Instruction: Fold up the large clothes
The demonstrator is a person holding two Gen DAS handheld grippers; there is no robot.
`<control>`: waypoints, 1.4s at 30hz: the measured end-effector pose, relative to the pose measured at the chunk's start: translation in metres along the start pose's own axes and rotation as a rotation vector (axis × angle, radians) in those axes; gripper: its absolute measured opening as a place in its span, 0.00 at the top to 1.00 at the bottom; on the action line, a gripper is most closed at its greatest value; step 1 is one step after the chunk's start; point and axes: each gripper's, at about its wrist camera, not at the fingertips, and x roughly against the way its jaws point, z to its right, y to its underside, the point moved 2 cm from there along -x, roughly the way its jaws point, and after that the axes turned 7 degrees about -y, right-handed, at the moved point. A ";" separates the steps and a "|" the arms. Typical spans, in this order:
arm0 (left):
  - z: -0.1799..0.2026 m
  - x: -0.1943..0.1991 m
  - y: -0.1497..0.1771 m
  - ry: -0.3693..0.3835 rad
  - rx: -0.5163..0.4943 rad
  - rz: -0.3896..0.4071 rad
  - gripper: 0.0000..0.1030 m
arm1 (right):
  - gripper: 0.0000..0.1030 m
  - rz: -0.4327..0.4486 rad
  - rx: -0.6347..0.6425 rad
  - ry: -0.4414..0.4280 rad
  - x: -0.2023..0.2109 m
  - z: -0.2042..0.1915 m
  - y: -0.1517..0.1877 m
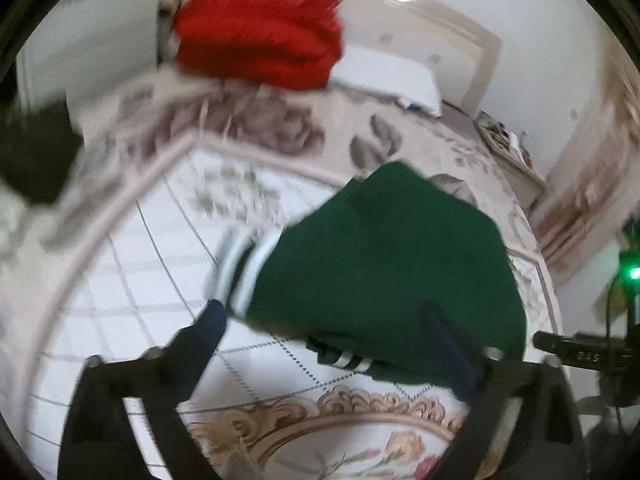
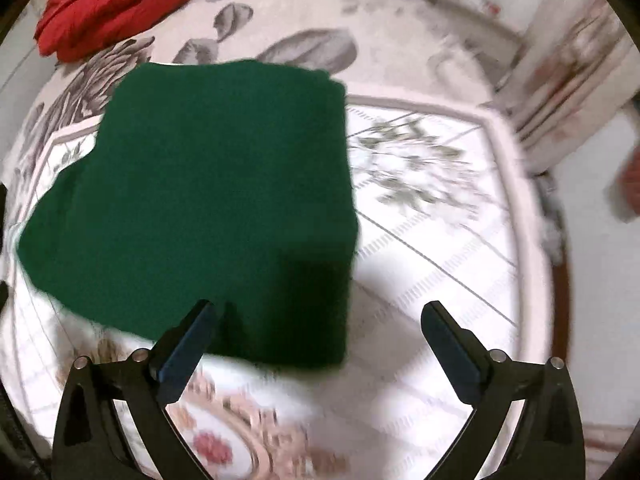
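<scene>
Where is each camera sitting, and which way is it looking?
Left wrist view: sits on the left gripper, looks down across the bed at the green garment and red bundle; both open fingers show, and the other gripper at the right edge.
Right wrist view: sits on the right gripper, looks steeply down at the green garment; its open fingers show.
Shared: green garment, red bundle, bed.

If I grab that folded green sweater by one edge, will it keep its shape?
Probably not. The green sweater is soft fabric in loose layers, so it would likely droop and unfold. Its striped cuffs already stick out and might dangle. On the flat bedspread it should slide, not roll.
</scene>
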 end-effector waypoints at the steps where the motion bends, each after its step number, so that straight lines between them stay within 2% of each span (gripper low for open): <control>1: 0.003 0.010 -0.004 0.002 -0.020 0.000 0.00 | 0.00 0.028 -0.006 0.029 0.024 -0.002 0.011; 6: 0.022 0.085 -0.039 0.034 -0.133 -0.023 0.00 | 0.00 0.110 -0.089 0.075 0.143 -0.008 0.056; 9: 0.030 0.152 -0.057 0.059 -0.163 -0.005 0.00 | 0.00 0.149 -0.124 0.098 0.213 -0.011 0.082; 11: 0.034 0.183 -0.066 0.049 -0.180 -0.003 0.00 | 0.00 0.173 -0.124 0.125 0.264 -0.015 0.099; 17: 0.033 0.298 -0.082 0.018 -0.205 -0.029 0.00 | 0.00 0.225 -0.123 0.122 0.403 -0.030 0.145; 22: 0.024 0.375 -0.082 -0.011 -0.212 0.008 0.00 | 0.00 0.303 -0.110 0.127 0.506 -0.040 0.184; 27: 0.016 0.436 -0.078 -0.016 -0.210 0.030 0.00 | 0.00 0.353 -0.102 0.128 0.579 -0.044 0.212; 31: 0.012 0.469 -0.075 -0.028 -0.215 0.068 0.00 | 0.00 0.389 -0.088 0.123 0.628 -0.049 0.232; 34: 0.008 0.486 -0.074 -0.017 -0.203 0.065 0.00 | 0.00 0.408 -0.084 0.116 0.658 -0.051 0.246; 42: 0.007 0.518 -0.069 -0.018 -0.213 0.085 0.00 | 0.00 0.463 -0.059 0.124 0.704 -0.053 0.258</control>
